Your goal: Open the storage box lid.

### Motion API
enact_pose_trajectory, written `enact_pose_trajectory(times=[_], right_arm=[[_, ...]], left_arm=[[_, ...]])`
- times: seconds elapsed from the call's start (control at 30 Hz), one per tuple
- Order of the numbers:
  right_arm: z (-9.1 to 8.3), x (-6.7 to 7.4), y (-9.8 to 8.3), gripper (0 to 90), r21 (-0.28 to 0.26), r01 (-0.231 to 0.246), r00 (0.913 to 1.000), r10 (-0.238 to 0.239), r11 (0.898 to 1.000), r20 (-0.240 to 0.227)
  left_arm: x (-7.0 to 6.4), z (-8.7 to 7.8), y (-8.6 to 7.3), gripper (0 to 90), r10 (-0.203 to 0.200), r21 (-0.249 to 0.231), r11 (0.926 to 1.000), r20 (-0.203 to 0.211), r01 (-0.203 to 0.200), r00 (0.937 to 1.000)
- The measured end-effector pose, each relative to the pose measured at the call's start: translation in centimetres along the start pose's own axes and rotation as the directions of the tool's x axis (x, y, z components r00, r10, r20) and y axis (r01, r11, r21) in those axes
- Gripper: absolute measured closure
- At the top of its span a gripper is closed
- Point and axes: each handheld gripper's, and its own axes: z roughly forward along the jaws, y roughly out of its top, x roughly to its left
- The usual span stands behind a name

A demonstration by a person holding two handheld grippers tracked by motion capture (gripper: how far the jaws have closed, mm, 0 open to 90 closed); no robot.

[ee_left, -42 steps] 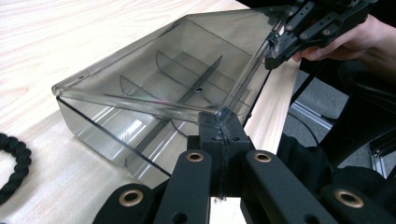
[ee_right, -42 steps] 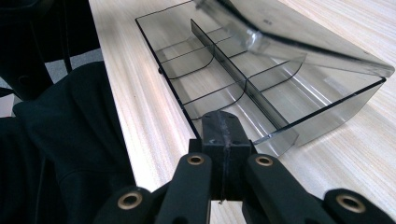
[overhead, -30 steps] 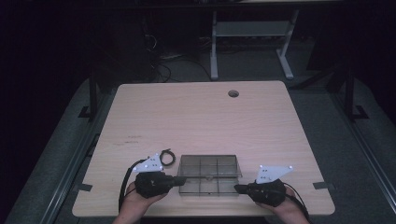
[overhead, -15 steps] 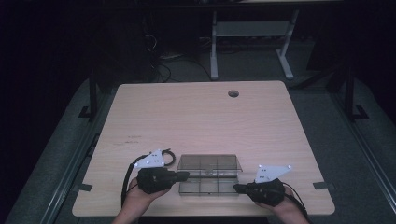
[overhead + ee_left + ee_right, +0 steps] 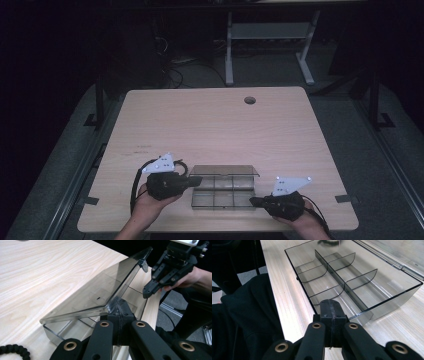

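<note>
Compartment box [image 5: 222, 192], one clear plastic organiser, is seen lying near the table's [image 5: 215, 125] front edge, roughly at the middle of that edge. Six compartments are counted inside it, in two rows of three. Its long axis is laid parallel to the front edge. One hinged lid [image 5: 225, 171] is raised partway, with the hinge along the box's far long side and the lid's free edge tilted up. Two grippers are counted. The left gripper [image 5: 196, 180] is held at the box's left end, its jaws pressed together under the lifted lid's corner. The right gripper [image 5: 254, 201] is held at the box's right front corner, its jaws likewise pressed together with nothing pinched. One black braided loop [image 5: 15, 351] is seen just left of the box. One round hole [image 5: 249, 100] is set near the table's far edge.
</note>
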Motion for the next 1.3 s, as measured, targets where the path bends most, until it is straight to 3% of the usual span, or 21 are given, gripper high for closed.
enact_pose_trajectory(times=[0.17, 0.27, 0.43, 0.57, 0.7, 0.83, 1.3], right_arm=[[-0.1, 0.0, 0.0, 89.7, -0.002, 0.006, 1.0000, -0.006, 1.000, -0.001], [-0.2, 0.0, 0.0, 84.3, -0.006, -0.001, 1.0000, 0.001, 1.000, -0.003], [-1.1, 0.0, 0.4, 64.9, -0.047, -0.006, 0.9998, 0.007, 0.999, 0.020], [-1.3, -0.4, 0.4, 50.8, -0.049, -0.018, 0.9990, 0.020, 0.999, 0.039], [-1.3, -0.8, 0.5, 40.0, -0.057, 0.015, 0.9965, -0.010, 0.998, 0.083], [-1.5, -1.5, 0.9, 31.4, -0.042, 0.002, 0.9956, 0.002, 0.999, 0.094], [-2.0, -2.9, 2.9, 31.4, -0.046, 0.001, 0.9987, 0.001, 0.999, 0.051]], left_arm=[[0.4, 0.0, 0.4, 90.0, 0.005, -0.025, 0.9997, -0.004, -0.005, 1.0000], [0.5, -0.1, 0.4, 90.0, 0.002, -0.033, 0.9994, 0.000, -0.002, 1.0000], [0.4, -0.1, 0.4, 90.0, 0.001, -0.030, 0.9996, 0.005, -0.001, 1.0000], [0.4, 0.0, 0.4, 90.0, -0.001, -0.027, 0.9996, 0.008, 0.001, 1.0000], [0.4, 0.1, 0.3, 90.0, -0.006, -0.022, 0.9997, 0.015, 0.006, 0.9999], [0.4, 0.1, 0.3, 90.0, -0.006, -0.017, 0.9998, 0.018, 0.007, 0.9998], [0.3, 0.1, 0.3, 90.0, -0.012, -0.010, 0.9999, 0.027, 0.012, 0.9996]])
